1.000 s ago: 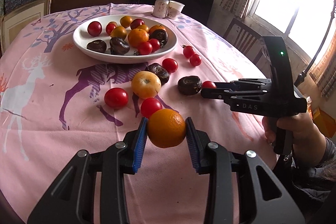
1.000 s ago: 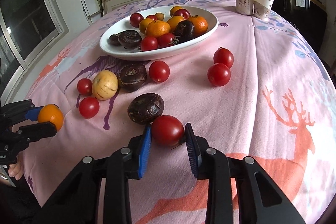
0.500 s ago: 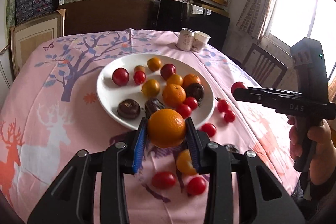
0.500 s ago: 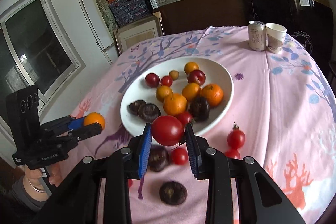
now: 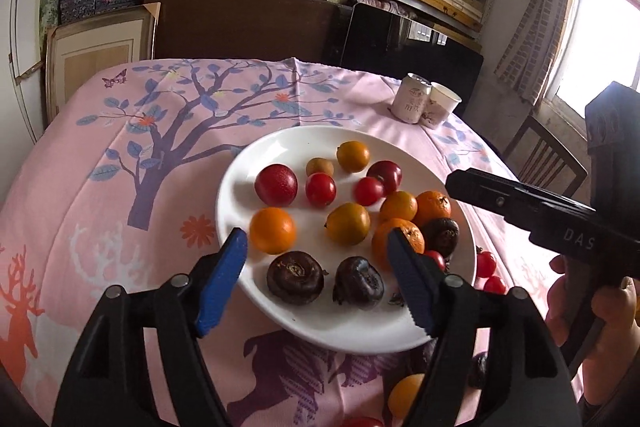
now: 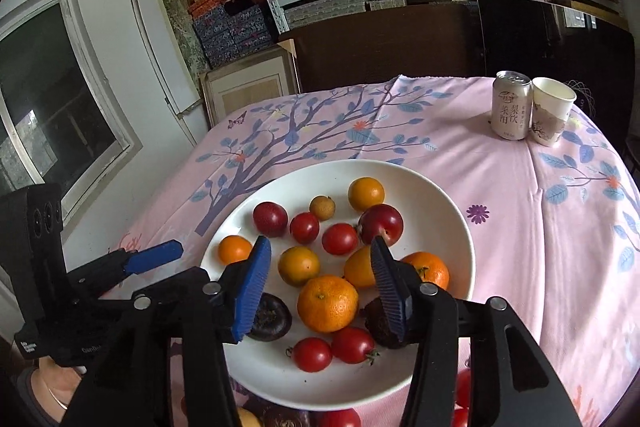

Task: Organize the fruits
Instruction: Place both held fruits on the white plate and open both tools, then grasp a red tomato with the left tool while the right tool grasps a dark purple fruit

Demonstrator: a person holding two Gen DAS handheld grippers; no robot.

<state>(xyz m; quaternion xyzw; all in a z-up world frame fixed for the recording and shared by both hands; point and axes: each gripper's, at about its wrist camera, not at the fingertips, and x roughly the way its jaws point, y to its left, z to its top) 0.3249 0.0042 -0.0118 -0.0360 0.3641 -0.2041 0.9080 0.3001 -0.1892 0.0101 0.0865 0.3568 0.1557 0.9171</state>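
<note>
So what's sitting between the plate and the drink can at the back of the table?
Nothing: in the right wrist view only bare pink tablecloth lies between the white plate and the can.

A plate (image 6: pixel 460 227) sits on the table (image 6: pixel 520 187), with a can (image 6: pixel 512 105) and a paper cup (image 6: pixel 554 111) touching side by side at the plate's 1 o'clock, well apart from it. In the plate, an orange (image 6: pixel 327 303) lies toward 6 o'clock, two tomatoes (image 6: pixel 352 345) just before it at the rim. More fruit (image 5: pixel 404 395) lies on the table beyond the plate's 6 o'clock edge.
</note>
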